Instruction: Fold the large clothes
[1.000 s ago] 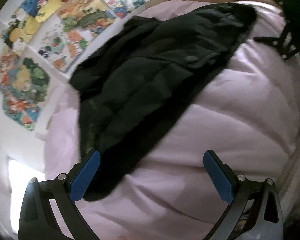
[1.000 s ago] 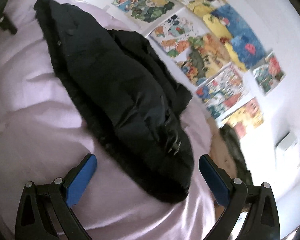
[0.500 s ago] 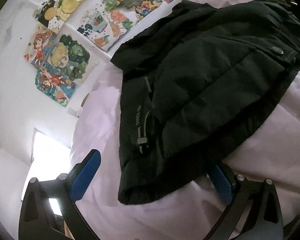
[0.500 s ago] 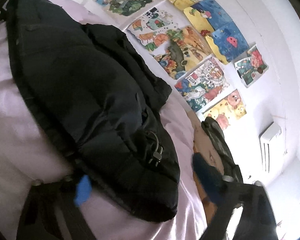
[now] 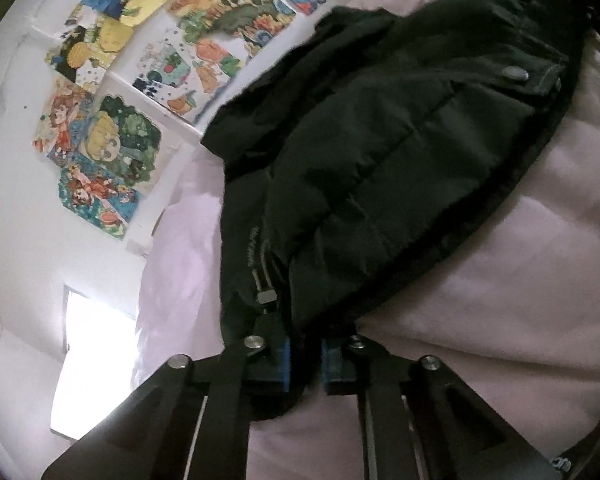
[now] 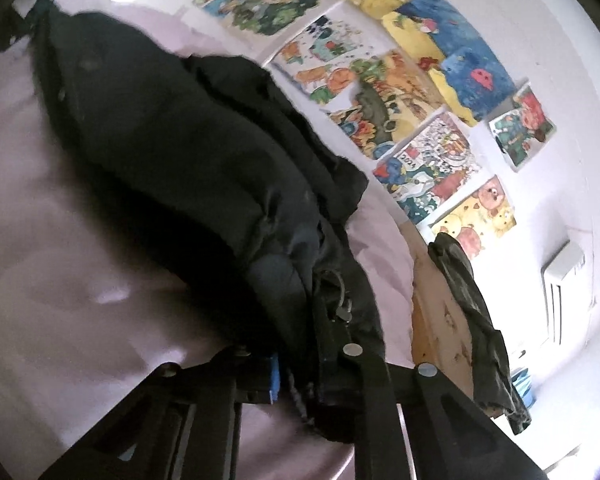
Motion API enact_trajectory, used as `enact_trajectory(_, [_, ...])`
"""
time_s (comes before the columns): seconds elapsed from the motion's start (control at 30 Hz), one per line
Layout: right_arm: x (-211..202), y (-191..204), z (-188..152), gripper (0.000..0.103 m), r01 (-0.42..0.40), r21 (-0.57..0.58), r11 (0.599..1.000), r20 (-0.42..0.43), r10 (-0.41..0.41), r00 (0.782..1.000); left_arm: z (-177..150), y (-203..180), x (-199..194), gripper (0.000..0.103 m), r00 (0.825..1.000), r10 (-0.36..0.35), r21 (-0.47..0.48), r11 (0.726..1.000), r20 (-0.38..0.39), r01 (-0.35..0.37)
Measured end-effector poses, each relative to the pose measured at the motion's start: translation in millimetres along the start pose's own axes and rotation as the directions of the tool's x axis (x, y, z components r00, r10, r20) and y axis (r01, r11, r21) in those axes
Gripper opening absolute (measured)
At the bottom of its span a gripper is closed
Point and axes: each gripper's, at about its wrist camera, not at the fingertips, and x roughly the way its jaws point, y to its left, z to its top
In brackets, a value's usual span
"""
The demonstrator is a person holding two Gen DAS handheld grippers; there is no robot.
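A black padded jacket lies across a pale pink duvet. In the left wrist view my left gripper is shut on the jacket's near hem, with a fold of dark cloth pinched between the blue pads, just below a metal zip pull. In the right wrist view the same jacket stretches away to the upper left. My right gripper is shut on its opposite end near a cord toggle. Cloth drapes over the right finger and only one blue pad shows.
A white wall with colourful drawings runs behind the bed. A bright window is at the lower left of the left view. Beyond the bed's right side are a wooden surface with a dark garment and a wall heater.
Both grippers went from wide open around the jacket's ends to shut on the cloth. The left gripper also moved in closer to the hem.
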Motion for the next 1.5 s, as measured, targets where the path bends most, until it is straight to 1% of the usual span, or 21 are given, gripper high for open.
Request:
enact_trajectory(0.13, [-10.7,-9.8,5.4,0.009,-0.003,0.033,0.999,0.013,0.002,1.000,4.6,13.6,-11.7,0.005,0.999,-0.006,-0.083,0.996,0.043,0.010])
enact_trajectory(0.23, [-23.1,-18.8,11.3,0.008,0.008,0.076,0.997,0.030,-0.011,0.999,11.1,18.9,-25.3,0.004,0.998,0.008,-0.121,0.993,0.067,0.000])
enact_trajectory(0.37, [-41.4,-35.7,13.5,0.007,0.021,0.155,0.988,0.058,-0.030,0.998,23.2,28.4,-58.0,0.004,0.993,0.031,-0.178,0.984,0.115,-0.010])
enact_trajectory(0.47, [-58.9,-48.5,12.6,0.007,0.024,0.213,0.977,0.075,-0.041,0.996,32.6,34.7,-86.3,0.004,0.991,0.042,-0.255,0.967,0.128,-0.008])
enact_trajectory(0.53, [-68.4,-55.0,11.4,0.007,0.029,0.236,0.971,0.078,-0.048,0.996,35.0,36.9,-100.7,0.003,0.990,0.030,-0.299,0.954,0.134,0.011])
enact_trajectory(0.6, [-82.4,-63.1,9.7,0.007,0.030,0.272,0.962,0.076,-0.053,0.996,34.5,38.9,-117.0,0.003,0.989,0.003,-0.350,0.935,0.145,0.049])
enact_trajectory(0.67, [-95.9,-69.2,10.1,0.007,0.036,0.305,0.952,0.077,-0.062,0.995,33.4,38.5,-131.9,0.003,0.986,-0.008,-0.374,0.925,0.166,0.070])
enact_trajectory(0.77, [-110.8,-77.9,12.9,0.007,0.037,0.363,0.931,0.081,-0.072,0.994,35.4,43.8,-149.2,0.003,0.976,0.010,-0.399,0.913,0.216,0.079])
enact_trajectory(0.8, [-112.7,-78.9,14.8,0.007,0.040,0.370,0.928,0.083,-0.076,0.994,36.7,45.0,-151.3,0.003,0.975,0.013,-0.407,0.910,0.220,0.079])
enact_trajectory(0.93, [-108.4,-77.7,24.8,0.007,0.056,0.357,0.932,0.081,-0.090,0.993,45.3,60.8,-148.9,0.003,0.974,-0.004,-0.469,0.876,0.228,0.113])
enact_trajectory(1.0, [-105.4,-76.6,29.9,0.007,0.062,0.341,0.938,0.075,-0.093,0.993,50.5,66.9,-148.7,0.003,0.973,-0.006,-0.483,0.867,0.232,0.121])
enact_trajectory(1.1, [-99.9,-87.0,42.5,0.007,0.047,0.282,0.958,0.064,-0.068,0.996,61.0,75.3,-149.4,0.003,0.971,-0.015,-0.497,0.857,0.239,0.136])
enact_trajectory(1.2, [-88.9,-100.3,54.0,0.007,0.023,0.210,0.977,0.027,-0.029,0.999,74.7,90.6,-146.5,0.003,0.971,-0.026,-0.512,0.846,0.239,0.149])
enact_trajectory(1.23, [-82.4,-108.6,61.6,0.007,0.004,0.179,0.984,0.011,-0.006,1.000,79.6,95.2,-144.9,0.003,0.972,-0.032,-0.511,0.846,0.234,0.151])
enact_trajectory(1.3, [-70.5,-120.7,76.5,0.007,-0.019,0.122,0.992,-0.020,0.022,1.000,94.2,104.9,-141.1,0.003,0.975,-0.033,-0.484,0.864,0.221,0.140])
enact_trajectory(1.37, [-59.5,-132.3,93.3,0.007,-0.033,0.084,0.996,-0.047,0.038,0.998,110.6,118.1,-135.8,0.003,0.978,-0.024,-0.439,0.891,0.209,0.116])
enact_trajectory(1.43, [-49.7,-146.6,107.1,0.007,-0.056,0.100,0.993,-0.064,0.062,0.996,120.4,131.6,-126.8,0.003,0.980,-0.031,-0.426,0.898,0.195,0.113])
enact_trajectory(1.5, [-37.4,-163.1,118.2,0.007,-0.073,0.141,0.987,-0.067,0.083,0.994,136.0,146.4,-118.7,0.003,0.983,-0.032,-0.425,0.899,0.180,0.107])
